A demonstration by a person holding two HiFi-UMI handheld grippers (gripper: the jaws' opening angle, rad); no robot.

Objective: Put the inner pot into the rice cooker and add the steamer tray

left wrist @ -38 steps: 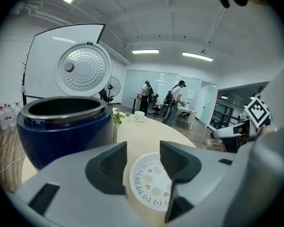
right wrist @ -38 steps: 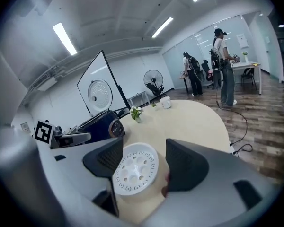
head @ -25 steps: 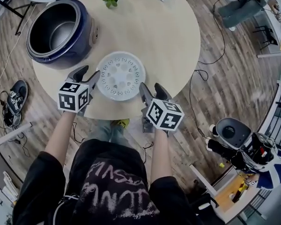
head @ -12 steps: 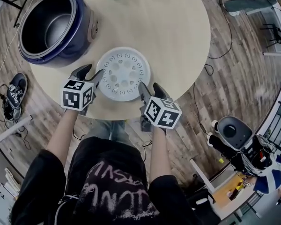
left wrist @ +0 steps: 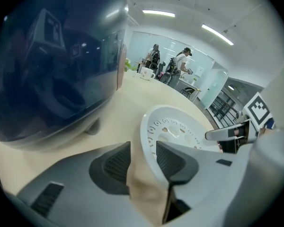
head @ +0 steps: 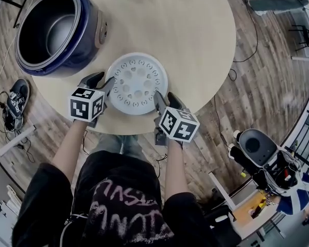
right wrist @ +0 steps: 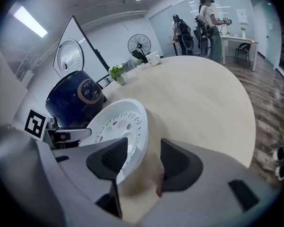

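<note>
Straddling the tray: the left gripper (head: pixel 99 81) and right gripper (head: pixel 166 99) sit at opposite edges of the tray (head: pixel 136 84), one on each side.
Left gripper: its jaws are apart and have just been closing; the tray's rim (left wrist: pixel 149 126) stands between them, with a gap showing, so no clamp yet.
Right gripper: its jaws are also apart and have just been closing; the rim (right wrist: pixel 139 136) lies against the inner jaw with bare table showing before the outer jaw, so it does not pinch yet.
Tray: a white perforated disc with a raised rim, flat on the table (head: pixel 195 45) near the person's edge, just beside the cooker (head: pixel 95 32).
Pot: a metal pot (head: pixel 62 32) appears to be seated in the cooker already.
Cooker: open, its mouth facing up, to the tray's upper left in the head view.
Handling: the tray looks like thin, stiff plastic, so it is probably light, smooth and a little slippery.
Hold: take the rim at two opposite points, each with one pad inside the lip and one outside.
Risk: an uneven squeeze could tilt the disc or let it skid on the table.
Next: it likely needs a level lift and a centred lowering onto the pot.
</note>
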